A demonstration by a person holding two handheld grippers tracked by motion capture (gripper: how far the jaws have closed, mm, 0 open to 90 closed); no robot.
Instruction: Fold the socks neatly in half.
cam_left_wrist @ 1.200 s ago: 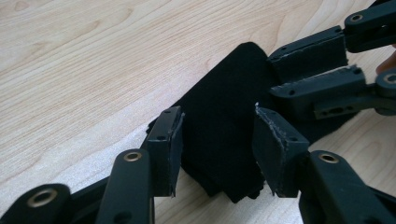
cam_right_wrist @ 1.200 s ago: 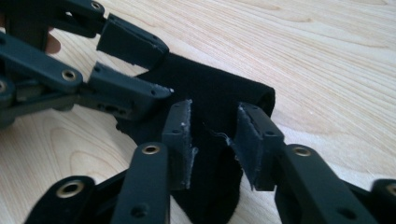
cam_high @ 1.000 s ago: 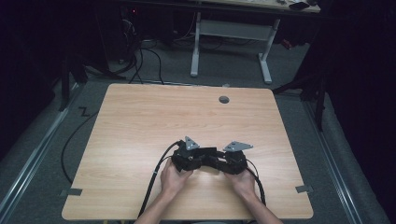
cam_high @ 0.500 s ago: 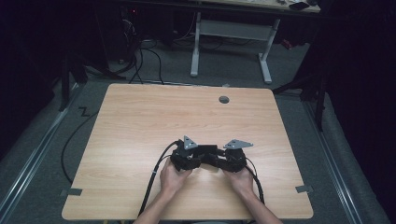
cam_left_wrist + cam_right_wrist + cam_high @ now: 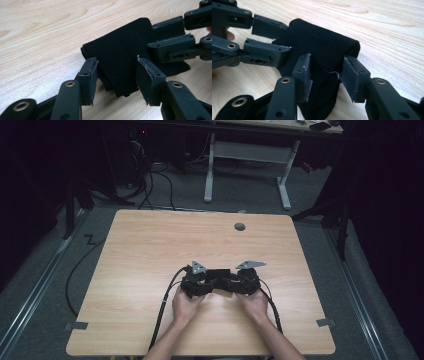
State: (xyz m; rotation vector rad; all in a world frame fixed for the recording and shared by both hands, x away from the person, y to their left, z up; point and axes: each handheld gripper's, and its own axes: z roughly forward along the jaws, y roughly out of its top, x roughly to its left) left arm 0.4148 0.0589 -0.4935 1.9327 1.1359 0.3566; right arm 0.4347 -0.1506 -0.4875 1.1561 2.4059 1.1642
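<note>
A folded black cloth (image 5: 218, 273) lies on the wooden table (image 5: 150, 250), near its front middle, between the two grippers that a person's hands hold. My left gripper (image 5: 210, 281) comes at the cloth from the left and my right gripper (image 5: 229, 282) from the right. In the left gripper view the jaws stand on either side of one end of the cloth (image 5: 120, 55), pads against it, with the right gripper's (image 5: 170, 40) jaws at the far end. In the right gripper view the jaws pinch the bulging cloth (image 5: 322, 47), and the left gripper (image 5: 265, 38) is beyond it.
A round grommet hole (image 5: 240, 226) sits near the table's far edge. Grey tape marks the front corners (image 5: 76, 325) (image 5: 325, 322). Black cables (image 5: 165, 305) trail from the grippers over the front edge. A desk frame (image 5: 247, 155) stands on the floor behind.
Both hands, with the grippers and the cloth between them, have drifted slightly away from the person across the table. The hold on the cloth looks unchanged.
</note>
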